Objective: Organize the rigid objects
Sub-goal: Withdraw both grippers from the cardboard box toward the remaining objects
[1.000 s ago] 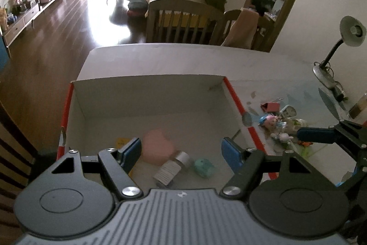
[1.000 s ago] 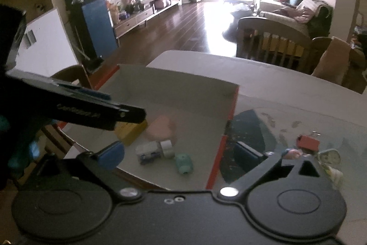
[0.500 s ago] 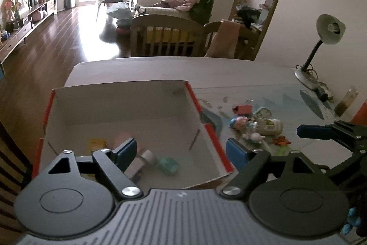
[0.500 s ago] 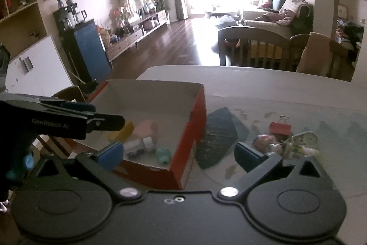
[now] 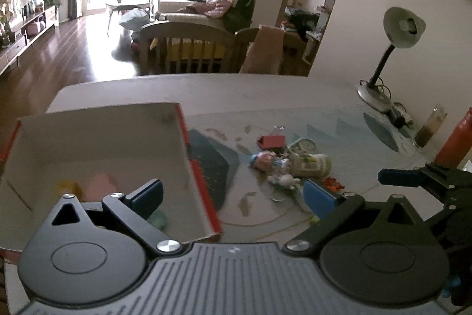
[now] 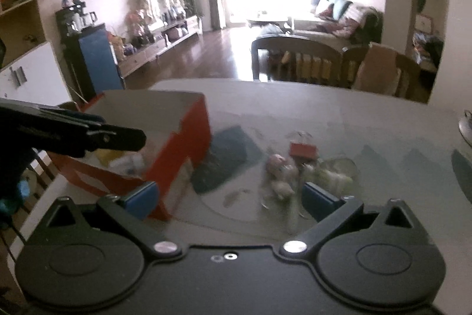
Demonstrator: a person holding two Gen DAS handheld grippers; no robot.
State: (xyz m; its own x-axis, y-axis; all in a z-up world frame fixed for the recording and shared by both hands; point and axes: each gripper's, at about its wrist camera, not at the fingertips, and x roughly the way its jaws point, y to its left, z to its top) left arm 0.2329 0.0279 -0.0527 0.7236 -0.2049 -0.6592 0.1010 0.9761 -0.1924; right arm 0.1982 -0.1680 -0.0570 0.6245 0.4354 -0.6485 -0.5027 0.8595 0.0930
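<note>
Left claw (image 5: 233,194) held wide open, empty, above red cardboard box (image 5: 203,191) edge. Right claw (image 6: 228,195) likewise spread, empty. Small toys (image 5: 290,163) clustered on desk (image 5: 265,96) beside box.

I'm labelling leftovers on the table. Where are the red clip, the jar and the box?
Red clip (image 5: 272,141), left wrist view, on its red body.
Jar (image 5: 312,162), left wrist view, on its label.
Box (image 5: 203,197), left wrist view, on its red right rim.

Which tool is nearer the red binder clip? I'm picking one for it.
Right, narrowly. The right tool faces the red binder clip ahead and slightly right. The left tool straddles the box's edge, the clip farther right.
</note>
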